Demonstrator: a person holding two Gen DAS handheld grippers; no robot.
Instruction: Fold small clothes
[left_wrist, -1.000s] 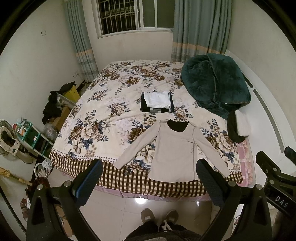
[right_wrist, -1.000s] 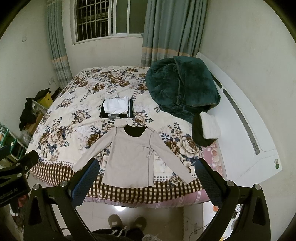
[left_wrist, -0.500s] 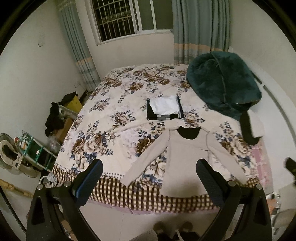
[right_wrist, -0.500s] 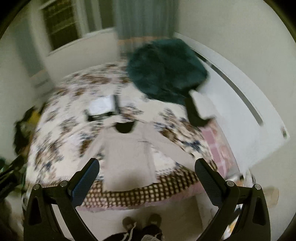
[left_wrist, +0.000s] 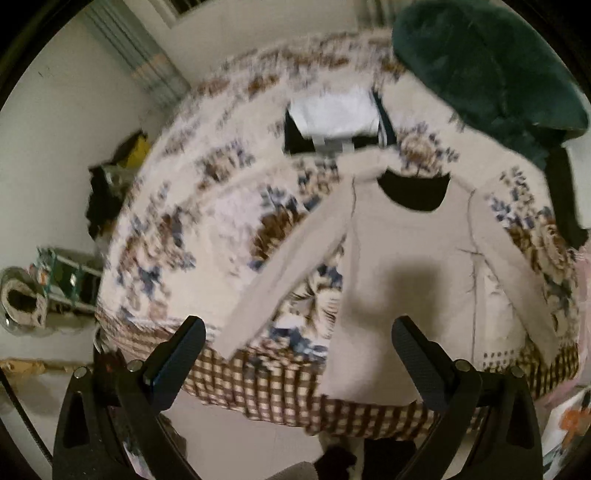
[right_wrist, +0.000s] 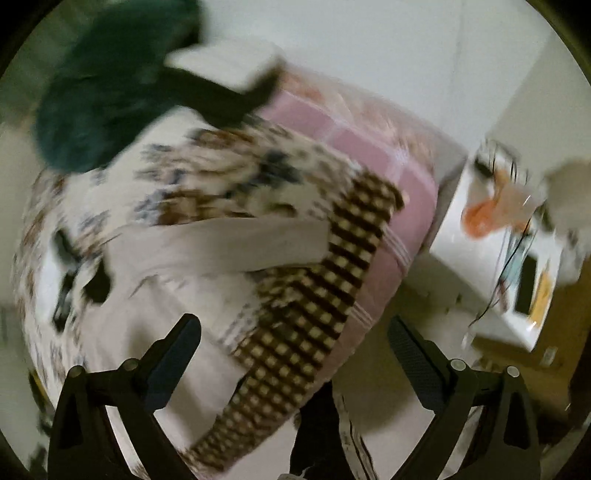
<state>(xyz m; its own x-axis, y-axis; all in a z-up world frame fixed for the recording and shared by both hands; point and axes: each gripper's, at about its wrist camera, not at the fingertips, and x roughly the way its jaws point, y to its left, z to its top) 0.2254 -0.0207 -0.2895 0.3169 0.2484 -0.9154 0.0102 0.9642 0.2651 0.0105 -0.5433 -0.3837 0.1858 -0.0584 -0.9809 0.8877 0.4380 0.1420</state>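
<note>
Step in hand, as judged: approach before the first fold; nothing grasped yet. The beige long-sleeved top (left_wrist: 410, 273) lies flat and face up on the floral bedspread (left_wrist: 207, 229), collar toward 12 o'clock in the left wrist view, hem at the checked border (left_wrist: 266, 384) at the foot edge of the bed, both sleeves spread out and down toward 7 and 5 o'clock. Left gripper (left_wrist: 298, 354) is above the bed's foot edge, jaws released and wide, holding nothing; the top's left sleeve cuff (left_wrist: 236, 336) sits just beyond its left finger, not touching. A soft shadow falls on the middle of the top's body. Right gripper (right_wrist: 293, 354) is also released and empty; its view is heavily motion-blurred and rolled, looking across the corner of the bed. There the other sleeve (right_wrist: 221, 247) runs toward 3 o'clock and ends near the checked border; a pink sheet (right_wrist: 369, 162) shows beyond the corner. Other items: a folded stack, white over dark (left_wrist: 332, 118), at 12 o'clock just past the collar; a dark green blanket (left_wrist: 480, 74) at 1 o'clock; a white bedside unit (right_wrist: 498, 266) with clutter at 3 o'clock in the right view. Next move, as judged: each gripper comes down to a sleeve near its cuff, closes on one layer only, and carries it across the body. Risk: pinching the bedspread along with the sleeve; blur prevents judging the right gripper's alignment.
</note>
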